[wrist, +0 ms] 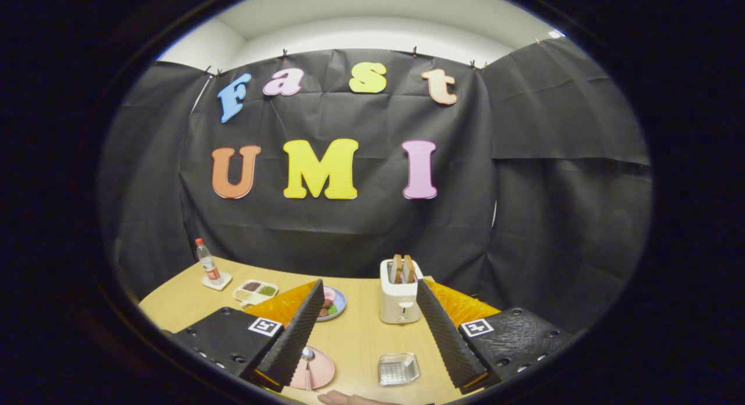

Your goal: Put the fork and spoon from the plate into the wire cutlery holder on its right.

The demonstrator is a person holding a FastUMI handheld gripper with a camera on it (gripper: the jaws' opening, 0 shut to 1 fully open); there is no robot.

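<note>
**Q:** State of the tool at this entry?

**Me:** My gripper [368, 329] is spread wide, nothing between its fingers [294, 335]. I hold it high over the table [355, 335], tilted toward the back wall, so the work sits low between the fingers.

**Q:** Where are the task items?

**Me:** The pink plate [317, 371] lies at about seven o'clock from the midpoint between the fingertips, half hidden behind the left finger. A spoon [307, 356] rests on it, bowl pointing away from me. The fork I cannot make out; I judge it is covered by that finger. The wire holder [398, 368] sits at five o'clock, just beside the plate to its right and apart from it, apparently empty.

**Q:** Anything else?

**Me:** A toaster [400, 294] with bread at one o'clock, a food plate [334, 303] at eleven, a snack tray [255, 291] and a bottle [207, 263] toward ten. A hand [343, 399] rests at six.

**Q:** Progress?

**Me:** Not begun, by my reading. Next I would drop toward the plate, fingers kept apart to straddle the spoon's handle.
</note>
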